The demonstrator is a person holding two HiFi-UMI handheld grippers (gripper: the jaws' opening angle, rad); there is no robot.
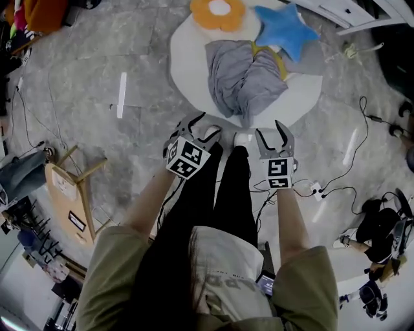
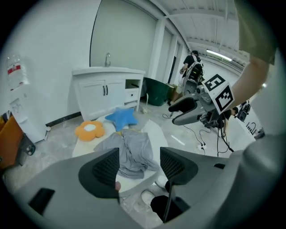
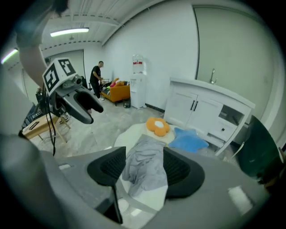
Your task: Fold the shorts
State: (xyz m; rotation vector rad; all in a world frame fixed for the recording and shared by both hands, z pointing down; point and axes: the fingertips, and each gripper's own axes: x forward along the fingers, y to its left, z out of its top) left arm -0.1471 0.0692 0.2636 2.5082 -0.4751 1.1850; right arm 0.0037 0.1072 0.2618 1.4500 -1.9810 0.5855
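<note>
One broad grey floor [image 1: 129,52] carries a white round mat [image 1: 187,58], and on that mat the grey shorts [image 1: 242,74] lie in a crumpled heap, bunched along the middle and not yet spread out. A blue star cushion [image 1: 284,29] sits at their far corner, so close that it is hard to tell whether cloth and cushion touch. An orange flower cushion [image 1: 218,13] rests on the mat's far edge, just beyond the shorts. Nearest the camera, a person stands at the mat's near rim with the left tongs [image 1: 197,128] and the right tongs [image 1: 270,132] held out side by side, both angled down toward the heap. Each pair of tongs stands wide open with nothing between its pads; the shorts show through both gaps only as something lying farther off, well apart from the tips. The work appears to be at the reach-in stage, with no fold begun. To do it well, each pair of tongs would likely take one outer corner of the waistband or the near hem, pinching a single layer and not a wad. The cloth should then be drawn flat on the open part of the mat, clear of the star cushion, before any fold is made.
</note>
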